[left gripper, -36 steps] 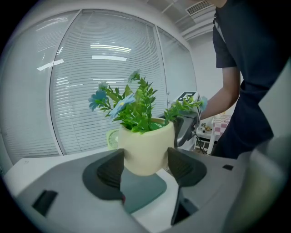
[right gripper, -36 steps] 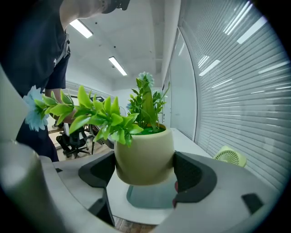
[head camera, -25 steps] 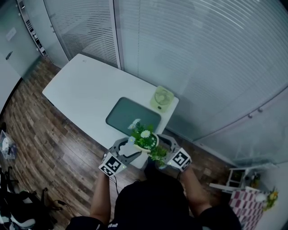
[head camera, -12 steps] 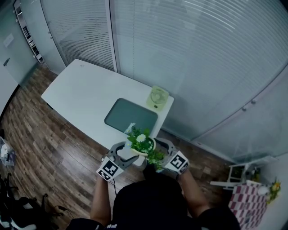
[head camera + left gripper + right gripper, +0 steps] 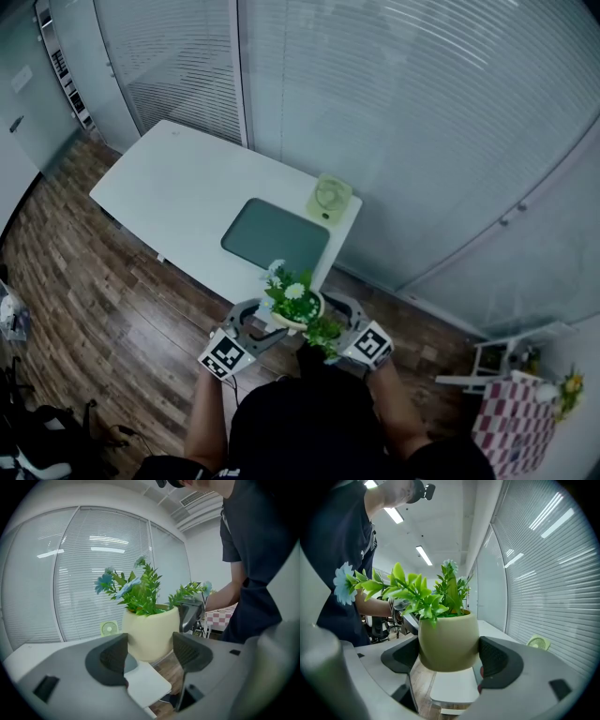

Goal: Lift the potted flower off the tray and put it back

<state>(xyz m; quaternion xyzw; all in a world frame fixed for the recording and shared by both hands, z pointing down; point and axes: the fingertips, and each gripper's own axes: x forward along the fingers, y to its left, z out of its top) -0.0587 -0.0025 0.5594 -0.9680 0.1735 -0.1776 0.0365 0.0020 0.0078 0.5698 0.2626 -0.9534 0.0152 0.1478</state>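
right gripper [image 5: 449,662] clasps potted flower [image 5: 448,637] (underside hidden).

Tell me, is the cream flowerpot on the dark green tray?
Off it: the cream round flowerpot hangs in the air, short of the dark green rectangular tray.

In the left gripper view the potted flower [image 5: 151,637] loses its base and both flanks behind the fingers [image 5: 112,660] of the left gripper [image 5: 149,651], so whether they press it cannot be told. In the head view, at lower centre, its leaves cover the pot's wall and the finger ends of the right gripper [image 5: 325,323], and the person [image 5: 309,427] is cut off by the bottom edge. The clutter [image 5: 511,412] at lower right is too small to name.
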